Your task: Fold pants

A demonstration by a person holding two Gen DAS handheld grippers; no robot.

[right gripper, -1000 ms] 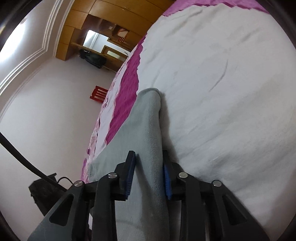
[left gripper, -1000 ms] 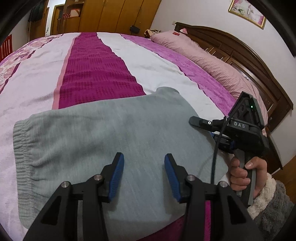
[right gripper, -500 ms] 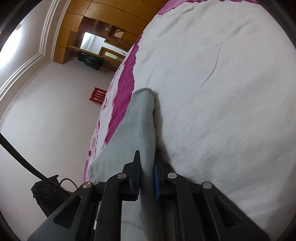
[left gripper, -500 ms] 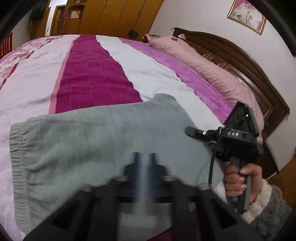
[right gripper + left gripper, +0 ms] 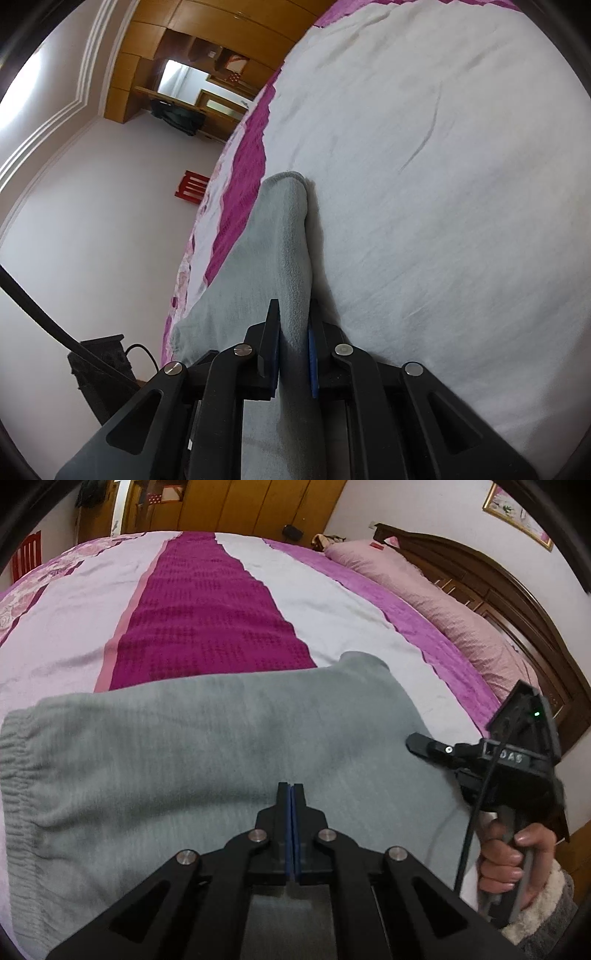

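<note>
Striped pink-and-magenta bedspread (image 5: 207, 602), wooden wardrobe (image 5: 240, 509) beyond; grey fleece pants (image 5: 184, 746) near edge. Left gripper (image 5: 291, 794) closed empty above fabric; right gripper (image 5: 293, 332) pinching pants' fold.

Soft, even indoor light, faint shadows, sharp focus, heavy fisheye bending and dark vignetted corners.

Left hand-held gripper (image 5: 290, 794) has snapped shut, apparently empty; right hand-held gripper (image 5: 293, 314) has clamped the pants (image 5: 280, 229) edge

Pants (image 5: 184, 760) lower edge hidden behind left gripper (image 5: 291, 794).
</note>
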